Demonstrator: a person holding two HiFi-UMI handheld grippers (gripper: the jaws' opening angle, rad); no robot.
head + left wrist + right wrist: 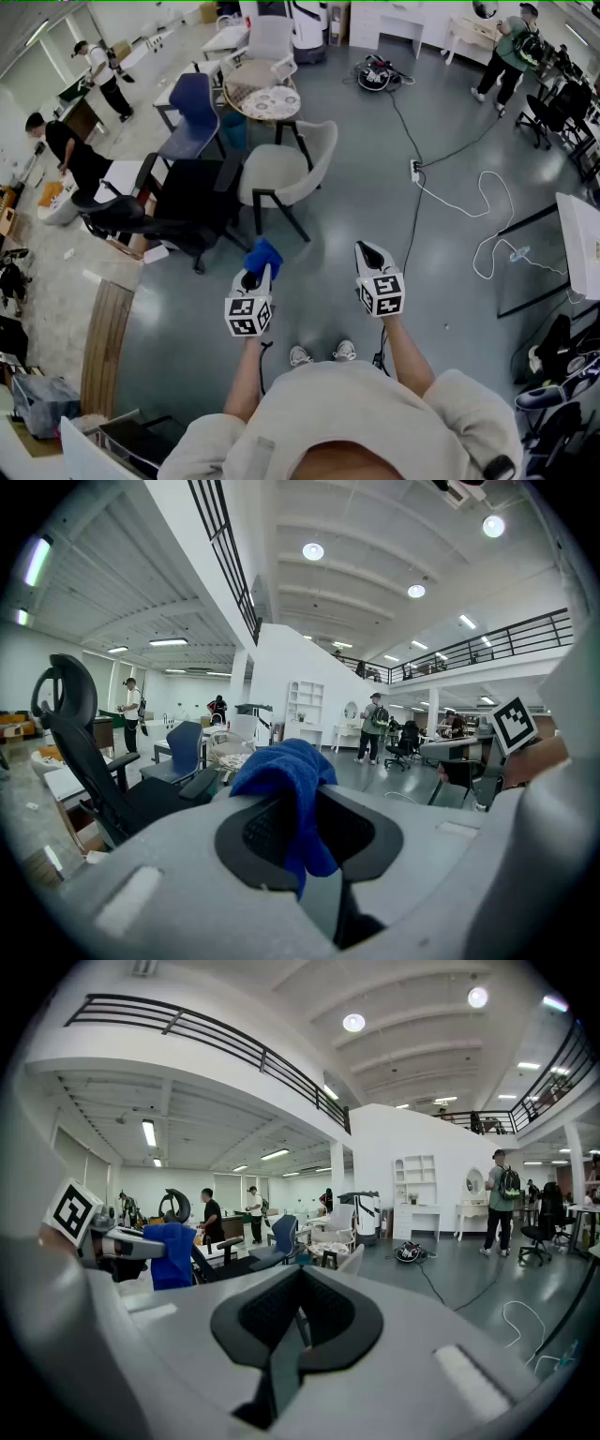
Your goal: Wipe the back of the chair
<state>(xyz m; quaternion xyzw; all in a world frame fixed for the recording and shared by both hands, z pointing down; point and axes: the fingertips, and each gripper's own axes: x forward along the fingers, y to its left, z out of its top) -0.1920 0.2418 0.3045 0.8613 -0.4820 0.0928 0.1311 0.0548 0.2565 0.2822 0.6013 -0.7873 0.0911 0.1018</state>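
Over the grey floor [375, 187], left claw [300, 803] pinches a blue cloth [279, 769] while right claw [298, 1314] sits pressed together.

Counting two grippers, left gripper [255, 274] and right gripper [367, 247], one blue cloth [263, 255], one round table [263, 102], four chairs nearby, namely beige chair [281, 173], black chair [187, 202], blue chair [192, 117] and white chair [270, 42], and three people farther off [103, 70] [70, 150] [502, 56].
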